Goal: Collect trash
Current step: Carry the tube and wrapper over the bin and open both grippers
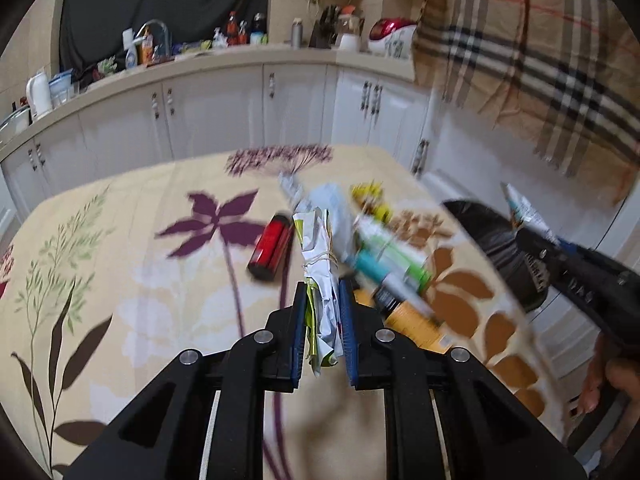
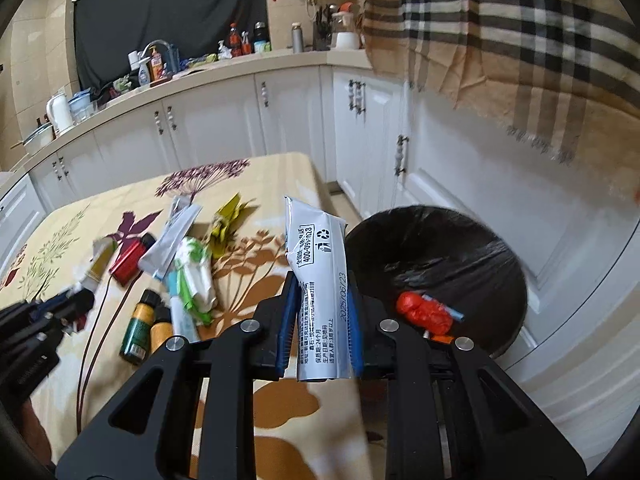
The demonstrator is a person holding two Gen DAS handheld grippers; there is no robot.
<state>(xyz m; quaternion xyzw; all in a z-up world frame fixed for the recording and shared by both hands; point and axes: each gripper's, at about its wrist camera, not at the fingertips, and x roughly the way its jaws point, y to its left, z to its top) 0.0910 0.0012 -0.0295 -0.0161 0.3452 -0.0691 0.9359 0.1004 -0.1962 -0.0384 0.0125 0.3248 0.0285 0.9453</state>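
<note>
My left gripper (image 1: pixel 323 286) is shut on a crumpled paper bundle (image 1: pixel 318 248) tied with string, held above the floral tablecloth (image 1: pixel 120 272). It also shows at the left of the right wrist view (image 2: pixel 74 302). My right gripper (image 2: pixel 320 280) is shut on a flattened white tube (image 2: pixel 318 264) with printed text, held near the table's right edge beside the black-lined trash bin (image 2: pixel 440 256). It shows in the left wrist view (image 1: pixel 528 224) over the bin (image 1: pixel 496 240). Red crumpled trash (image 2: pixel 424 312) lies in the bin.
On the table lie a red lighter (image 1: pixel 270 246), a yellow wrapper (image 2: pixel 228 220), a grey sachet (image 2: pixel 172 236), a green-white wrapper (image 2: pixel 196 272), small bottles (image 2: pixel 138 328) and a teal tube (image 1: pixel 372 266). White cabinets (image 2: pixel 280 120) stand behind. A plaid cloth (image 2: pixel 500 40) hangs at upper right.
</note>
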